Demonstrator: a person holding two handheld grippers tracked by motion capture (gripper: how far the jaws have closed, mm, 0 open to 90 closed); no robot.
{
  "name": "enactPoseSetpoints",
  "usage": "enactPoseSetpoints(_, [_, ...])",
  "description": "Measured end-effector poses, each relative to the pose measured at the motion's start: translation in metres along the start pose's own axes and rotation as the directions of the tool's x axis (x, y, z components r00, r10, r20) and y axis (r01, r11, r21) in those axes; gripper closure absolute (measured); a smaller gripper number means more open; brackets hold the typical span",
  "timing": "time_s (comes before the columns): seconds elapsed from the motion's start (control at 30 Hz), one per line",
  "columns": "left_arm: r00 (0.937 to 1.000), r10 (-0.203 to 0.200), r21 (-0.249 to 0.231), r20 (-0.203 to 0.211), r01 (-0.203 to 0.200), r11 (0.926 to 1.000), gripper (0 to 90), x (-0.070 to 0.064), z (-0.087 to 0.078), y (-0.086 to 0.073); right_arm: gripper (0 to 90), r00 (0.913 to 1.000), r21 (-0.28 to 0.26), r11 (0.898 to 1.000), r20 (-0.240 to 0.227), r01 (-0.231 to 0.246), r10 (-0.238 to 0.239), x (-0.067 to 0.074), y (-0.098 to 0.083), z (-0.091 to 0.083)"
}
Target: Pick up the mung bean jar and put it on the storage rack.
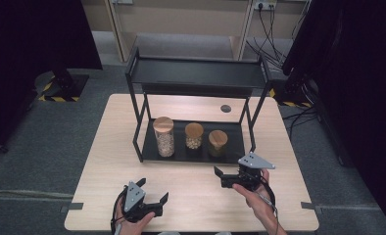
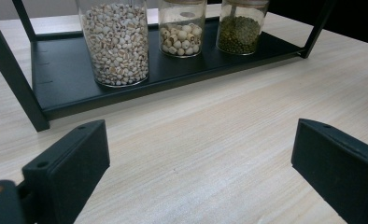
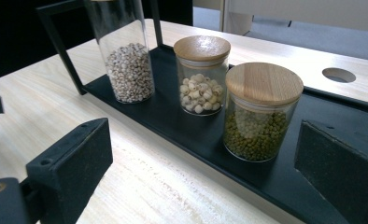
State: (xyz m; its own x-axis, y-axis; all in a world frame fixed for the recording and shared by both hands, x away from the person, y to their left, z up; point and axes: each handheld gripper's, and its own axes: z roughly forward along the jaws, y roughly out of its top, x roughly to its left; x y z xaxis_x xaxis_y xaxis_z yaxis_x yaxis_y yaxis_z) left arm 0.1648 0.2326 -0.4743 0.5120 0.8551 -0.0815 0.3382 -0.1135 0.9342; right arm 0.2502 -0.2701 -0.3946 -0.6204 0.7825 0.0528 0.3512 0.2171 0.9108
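Black two-tier rack point(image 1: 196, 73), standing on a pale wood bench point(image 1: 108, 161). Lower shelf carries three glass jars with wooden lids, in a row:
- Tall jar point(image 1: 164, 136), pale grain, at 9 o'clock of the row.
- Middle jar point(image 1: 194, 135), round white seeds.
- Short jar point(image 1: 217, 142), green beans, at 3 o'clock of the row.

Right gripper point(image 1: 227, 177): jaws wide, holding nothing, over the bench just at 6 o'clock of the short jar, apart from it.

Left gripper point(image 1: 153, 196): jaws wide, holding nothing, near the bench's 6 o'clock edge, well apart from the rack.
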Motion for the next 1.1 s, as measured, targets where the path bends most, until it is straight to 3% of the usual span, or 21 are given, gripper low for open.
enactPoseSetpoints(0.67, [1.0, -0.001, -0.002, -0.001, 0.001, 1.0, 3.8, 0.0, 0.0, 0.0, 4.8, 0.9993, -0.046, 0.999, -0.028, -0.024, 0.023, -0.001, -0.035, -0.031])
enactPoseSetpoints(1.1, [1.0, 0.004, -0.005, -0.001, -0.004, 1.0, 3.8, 0.0, -0.001, 0.0, 4.8, 0.9985, -0.036, 0.999, -0.047, -0.031, 0.029, 0.001, -0.048, -0.032])
